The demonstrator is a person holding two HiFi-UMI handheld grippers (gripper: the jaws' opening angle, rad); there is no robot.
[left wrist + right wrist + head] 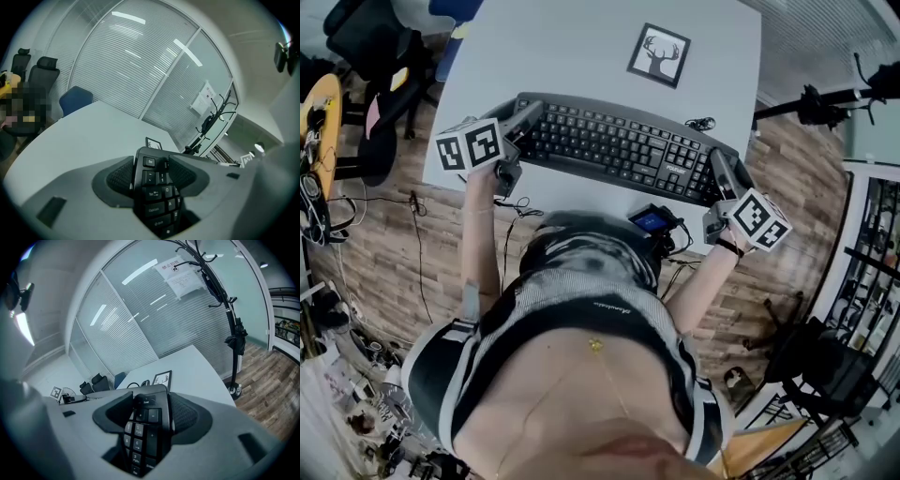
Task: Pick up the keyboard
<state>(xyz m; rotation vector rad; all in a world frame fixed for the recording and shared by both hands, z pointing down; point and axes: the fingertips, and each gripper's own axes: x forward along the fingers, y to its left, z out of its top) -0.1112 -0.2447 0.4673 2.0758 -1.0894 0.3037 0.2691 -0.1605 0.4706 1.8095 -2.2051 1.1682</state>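
Left gripper [523,119] pinches the keyboard [619,145] at its Esc end and right gripper [719,174] pinches the numpad end, presumably for a level lift; it sits keys-up, upper centre of frame over the table [581,42], long axis running upper left to lower right.

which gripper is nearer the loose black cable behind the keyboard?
Right. The right gripper clamps the keyboard at its numpad end, just in front of the black cable. The left gripper clamps the Esc end, at the keyboard's far side.
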